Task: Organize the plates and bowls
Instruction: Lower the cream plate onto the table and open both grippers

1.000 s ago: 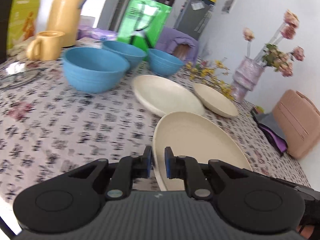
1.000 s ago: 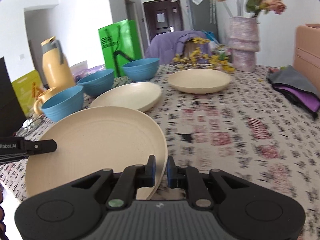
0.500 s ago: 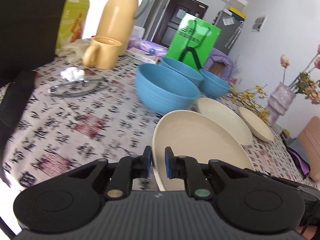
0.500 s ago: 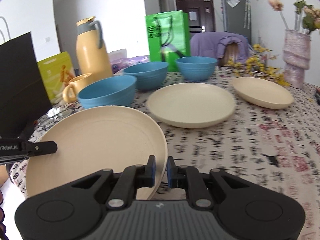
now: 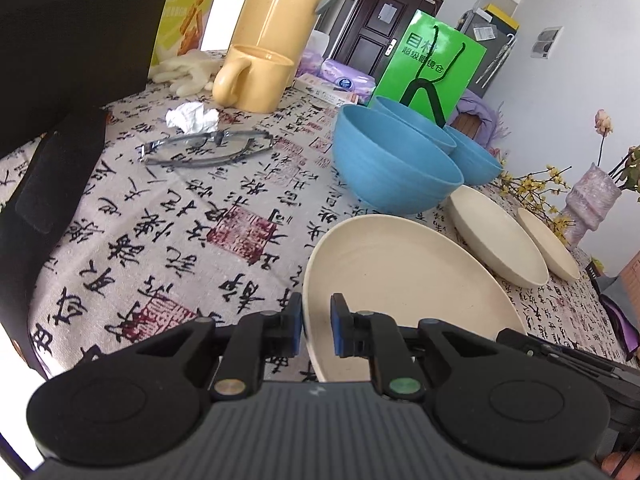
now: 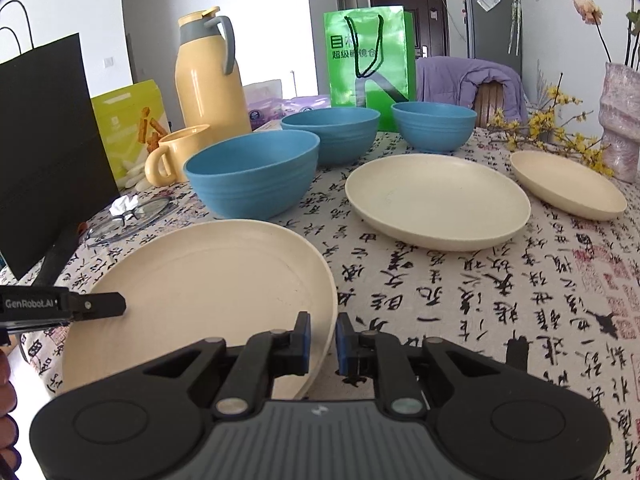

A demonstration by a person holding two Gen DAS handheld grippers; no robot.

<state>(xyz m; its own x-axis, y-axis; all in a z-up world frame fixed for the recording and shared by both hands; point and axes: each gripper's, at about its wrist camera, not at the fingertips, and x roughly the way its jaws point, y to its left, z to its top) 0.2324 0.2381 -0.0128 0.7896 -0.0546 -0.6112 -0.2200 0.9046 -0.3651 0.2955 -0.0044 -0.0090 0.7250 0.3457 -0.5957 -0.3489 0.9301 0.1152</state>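
A large cream plate is held at the table's near side. My left gripper is shut on its left rim and my right gripper is shut on its right rim. A medium cream plate and a small cream plate lie further right. Three blue bowls stand behind: a large one, a middle one and a small one.
A yellow mug, yellow thermos, green bag, black bag and glasses sit at the left and back. A vase with flowers stands at the far right. The tablecloth covers the table.
Both grippers have carried the large plate leftward and toward the near table edge. The views now show more of the mug, thermos and black bag.
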